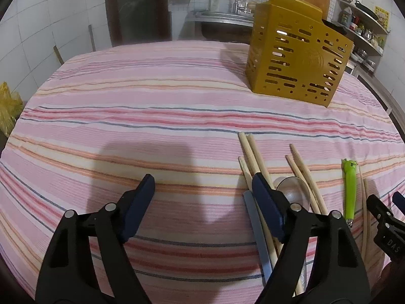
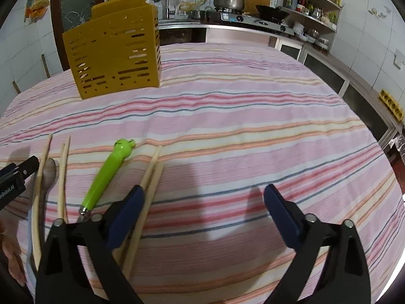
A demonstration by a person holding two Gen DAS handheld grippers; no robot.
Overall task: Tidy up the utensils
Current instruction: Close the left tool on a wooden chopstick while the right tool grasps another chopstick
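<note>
The left hand-held gripper (image 1: 202, 186) hangs over the striped tablecloth (image 1: 152, 116) of the table with its jaws spread wide and nothing between them. Its right finger (image 1: 265, 200) lies over a loose heap of utensils: a grey knife blade (image 1: 255, 225), a bundle of wooden chopsticks (image 1: 250, 152) and a metal spoon (image 1: 295, 190) whose bowl shows just beside that finger. Two more chopsticks (image 1: 303, 174) cross the spoon's far side.

The right hand-held gripper (image 2: 203, 195) is also spread apart and grips nothing. Its left finger (image 2: 126, 217) sits above a pair of chopsticks (image 2: 149, 177) that run under it toward the camera; whether it touches them cannot be told. To the left of that pair lies a green frog-headed utensil handle (image 2: 108, 174), its metal end pointing near, its working end hidden behind the gripper.

Farther back, well apart from the utensils, a yellow slotted utensil holder (image 2: 114, 58) stands upright on the cloth. Beyond the table a kitchen counter carries a steel pot (image 2: 229, 0) on a gas stove (image 2: 255, 19), with shelves (image 2: 314, 5) of jars to the right.
</note>
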